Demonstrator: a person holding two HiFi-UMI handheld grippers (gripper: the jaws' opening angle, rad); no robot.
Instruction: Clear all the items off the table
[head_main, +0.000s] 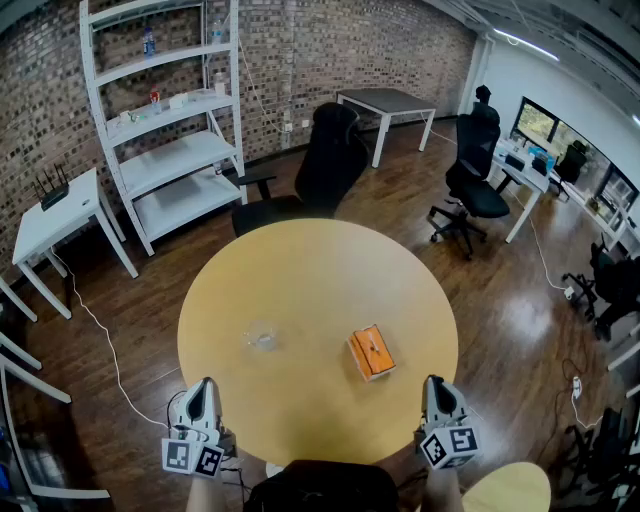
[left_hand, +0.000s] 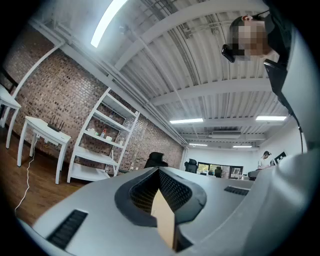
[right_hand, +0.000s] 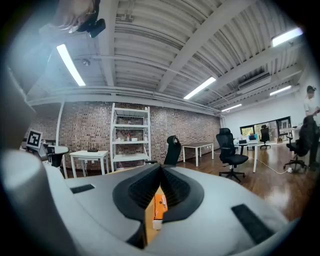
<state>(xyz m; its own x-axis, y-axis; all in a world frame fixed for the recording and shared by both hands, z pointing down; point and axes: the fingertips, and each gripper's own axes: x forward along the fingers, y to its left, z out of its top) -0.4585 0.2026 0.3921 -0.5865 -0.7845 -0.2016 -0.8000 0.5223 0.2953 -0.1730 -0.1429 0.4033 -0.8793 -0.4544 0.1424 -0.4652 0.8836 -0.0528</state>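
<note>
**Clearing run: two items on the surface, both tools empty**

1. Left tool (head_main: 203, 384). Nearest me, at the near left rim of the surface (head_main: 320, 262). It is clenched, tips meeting, with nothing between them. Its own view shows neither item.

2. Right tool (head_main: 437, 383). It sits at the near right rim, also clenched and empty. Its own view looks past the closed tips straight at the orange box.

3. Orange box (head_main: 371, 352). It lies flat on the surface, right of the middle and set at a slight angle. It is near the right tool but apart from it, and nothing is touching it.

4. Clear glass-like piece (head_main: 262, 337). It is small and sits left of the middle, well apart from the box and ahead of the left tool. I cannot tell whether it is a dish or a cup.

5. Step in hand, as I judge it: the approach before the first pick. Both items are on the surface and neither is gripped.

6. Next move, as I judge it:
   - I would release the right tool and carry it forward to the box.
   - The wrist needs turning so the tips straddle the box's narrow sides before I clench.
   - The clear piece falls to the left tool. It is hard to read against the wood, so it wants a slow approach and a grip on its rim.
   - No drop-off place is evident to me.
</note>
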